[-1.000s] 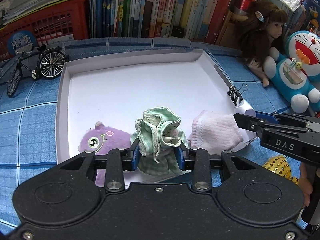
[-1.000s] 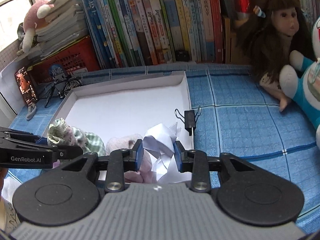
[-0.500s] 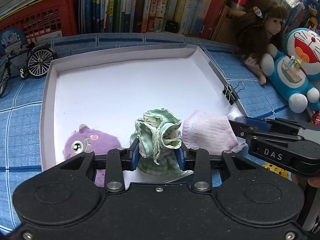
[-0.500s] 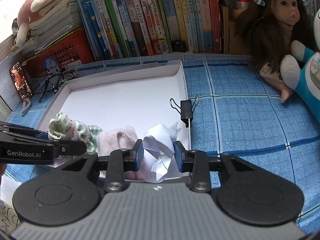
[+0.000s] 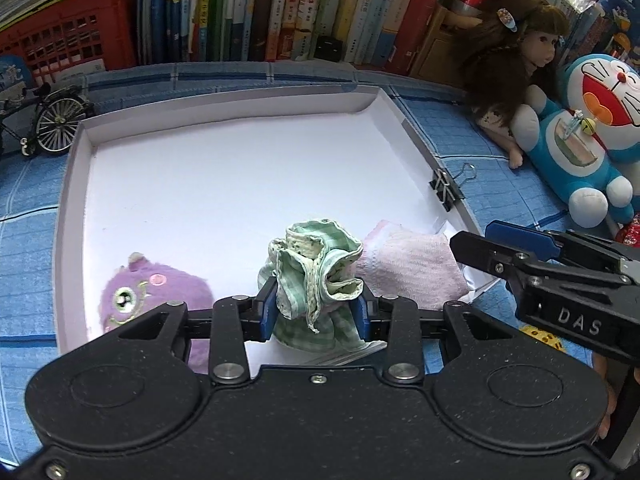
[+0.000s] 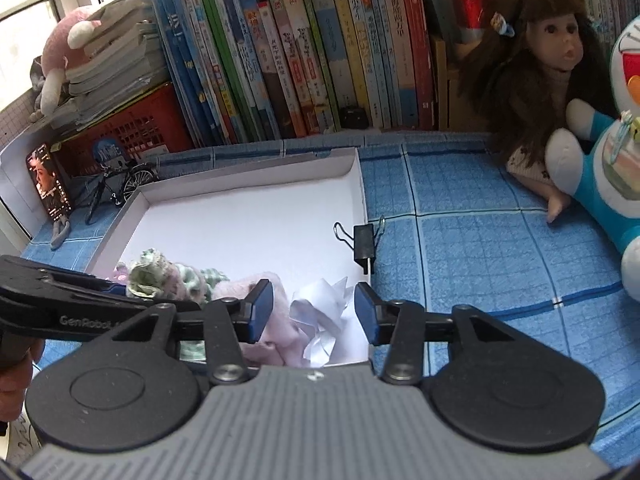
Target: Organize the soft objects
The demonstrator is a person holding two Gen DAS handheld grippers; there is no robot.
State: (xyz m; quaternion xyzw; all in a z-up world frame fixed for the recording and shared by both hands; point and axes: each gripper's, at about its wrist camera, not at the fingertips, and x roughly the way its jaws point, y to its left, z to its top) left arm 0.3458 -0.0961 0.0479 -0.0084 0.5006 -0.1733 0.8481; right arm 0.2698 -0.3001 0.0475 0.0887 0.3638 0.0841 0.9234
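Green-checked crumpled cloth (image 5: 316,276) sits pinched between the narrow fingers of the left gripper (image 5: 316,312), at the near edge of a shallow white cardboard tray (image 5: 224,116) on the blue-tiled bench (image 6: 480,248). Beside it lie a folded pink towel (image 5: 412,272) and a purple plush toy (image 5: 160,292). The right gripper (image 6: 314,312) is opening, its fingers clear of crumpled white paper (image 6: 324,320) between them.
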